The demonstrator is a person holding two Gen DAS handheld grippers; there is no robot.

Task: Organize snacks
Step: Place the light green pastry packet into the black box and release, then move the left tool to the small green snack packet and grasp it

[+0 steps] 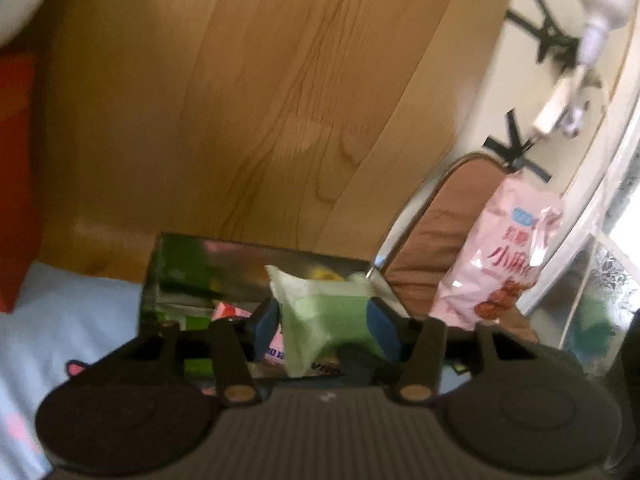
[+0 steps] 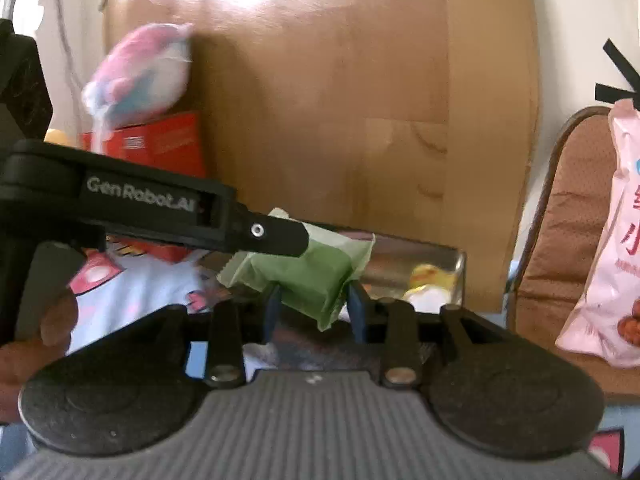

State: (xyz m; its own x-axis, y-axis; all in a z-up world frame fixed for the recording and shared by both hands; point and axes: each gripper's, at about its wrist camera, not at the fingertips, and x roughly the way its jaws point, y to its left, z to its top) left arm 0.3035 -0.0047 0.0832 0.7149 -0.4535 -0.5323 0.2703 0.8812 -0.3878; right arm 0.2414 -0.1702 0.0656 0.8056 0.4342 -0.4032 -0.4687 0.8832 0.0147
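A green snack packet [image 1: 324, 312] is held between the blue pads of my left gripper [image 1: 326, 322], above a shiny metal tray [image 1: 240, 256] that holds several snack packets. In the right wrist view the same green packet [image 2: 308, 276] also sits between the blue pads of my right gripper [image 2: 314, 312], and the left gripper's black finger [image 2: 276, 236] lies on the packet's top from the left. The tray's rim [image 2: 420, 248] shows behind it, with a yellow packet [image 2: 432, 276] inside.
A big pink snack bag [image 1: 504, 256] leans on a brown chair cushion [image 1: 440, 232] at the right; it also shows in the right wrist view [image 2: 612, 240]. A wooden board [image 1: 248, 100] stands behind the tray. A red box [image 2: 160, 144] and a plush toy [image 2: 140, 72] are at the left.
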